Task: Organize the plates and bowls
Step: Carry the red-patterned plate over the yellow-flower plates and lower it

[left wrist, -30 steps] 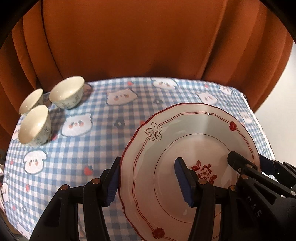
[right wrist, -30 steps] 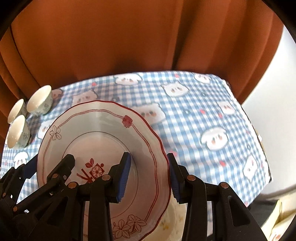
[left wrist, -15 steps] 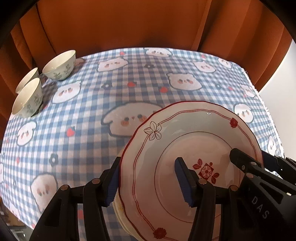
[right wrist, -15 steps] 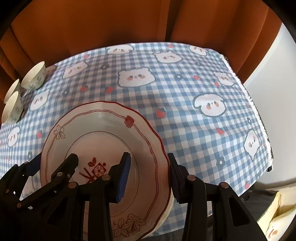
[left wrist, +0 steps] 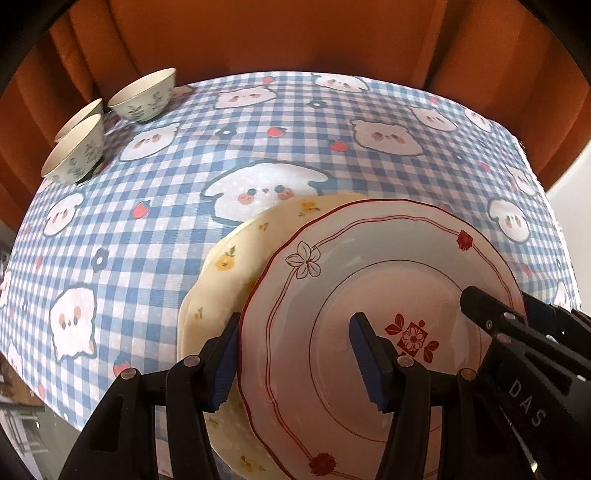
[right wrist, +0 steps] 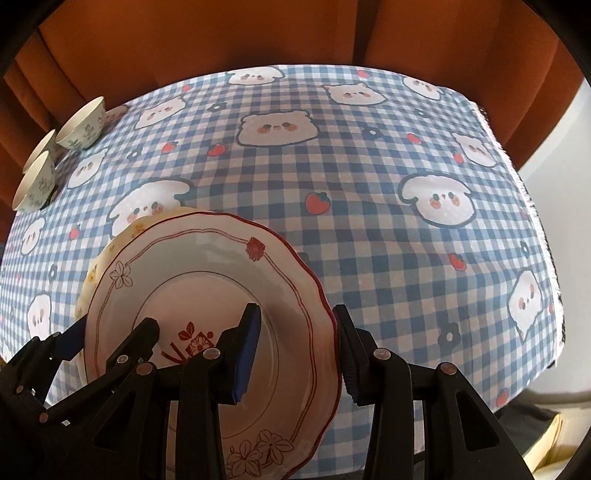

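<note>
A checked cloth (right wrist: 369,229) is covering the worktop before an orange curtain (left wrist: 280,33); both tools, left tool (left wrist: 299,365) and right tool (right wrist: 295,350), pointing steeply downward, are clamping the red-rimmed plate (left wrist: 369,280).

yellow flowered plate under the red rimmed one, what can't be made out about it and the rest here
- Yellow flowered plate: both wrist views, mostly covered by the red-rimmed plate; whether the two touch is unclear.
- Third small bowl: left wrist view, only a rim sliver shows behind the nearer bowl.
- Red-rimmed plate's near edge: both views, cut off by the frame and the left hand-held gripper and right hand-held gripper.

orange curtain (left wrist: 295,33), checked tablecloth (left wrist: 184,206), pale wall (right wrist: 554,192)
</note>
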`<move>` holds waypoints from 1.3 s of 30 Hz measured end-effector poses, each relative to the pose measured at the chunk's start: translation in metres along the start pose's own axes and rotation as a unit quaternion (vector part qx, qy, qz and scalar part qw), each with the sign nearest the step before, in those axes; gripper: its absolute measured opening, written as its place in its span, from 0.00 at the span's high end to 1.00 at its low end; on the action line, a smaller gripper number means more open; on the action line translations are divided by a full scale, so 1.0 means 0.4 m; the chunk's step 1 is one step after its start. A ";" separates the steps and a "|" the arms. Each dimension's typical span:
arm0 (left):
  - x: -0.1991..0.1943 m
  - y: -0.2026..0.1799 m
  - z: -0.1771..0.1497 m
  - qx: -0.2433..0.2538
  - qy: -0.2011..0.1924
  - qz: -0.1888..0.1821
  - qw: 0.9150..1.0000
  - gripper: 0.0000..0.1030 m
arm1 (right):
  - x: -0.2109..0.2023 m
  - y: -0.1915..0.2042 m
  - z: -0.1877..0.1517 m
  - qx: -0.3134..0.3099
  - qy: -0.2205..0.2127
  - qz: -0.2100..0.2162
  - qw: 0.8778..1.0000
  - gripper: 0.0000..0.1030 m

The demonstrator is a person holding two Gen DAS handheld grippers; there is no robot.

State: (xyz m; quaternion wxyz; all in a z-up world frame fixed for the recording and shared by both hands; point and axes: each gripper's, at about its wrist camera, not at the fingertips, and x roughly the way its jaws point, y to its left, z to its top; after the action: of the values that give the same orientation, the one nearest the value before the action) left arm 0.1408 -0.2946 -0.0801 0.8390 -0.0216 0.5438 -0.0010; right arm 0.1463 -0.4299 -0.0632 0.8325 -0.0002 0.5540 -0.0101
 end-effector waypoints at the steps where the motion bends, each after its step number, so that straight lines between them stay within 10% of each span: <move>1: -0.002 -0.002 -0.002 -0.001 -0.004 0.006 1.000 0.44 | 0.003 0.002 0.000 -0.006 0.000 0.001 1.000 0.57; 15: -0.010 -0.006 -0.013 -0.028 -0.011 0.026 0.999 0.44 | -0.023 -0.047 -0.029 -0.032 -0.007 0.057 0.998 0.75; 39: -0.018 0.028 -0.020 -0.050 -0.018 0.099 0.994 0.40 | 0.011 0.031 0.005 -0.067 0.001 0.070 0.995 0.74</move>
State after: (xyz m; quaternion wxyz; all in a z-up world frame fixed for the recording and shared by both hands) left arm 0.1303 -0.2834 -0.0770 0.8424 -0.0097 0.5275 0.1096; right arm 0.1501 -0.4175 -0.0668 0.8288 -0.0174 0.5527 0.0858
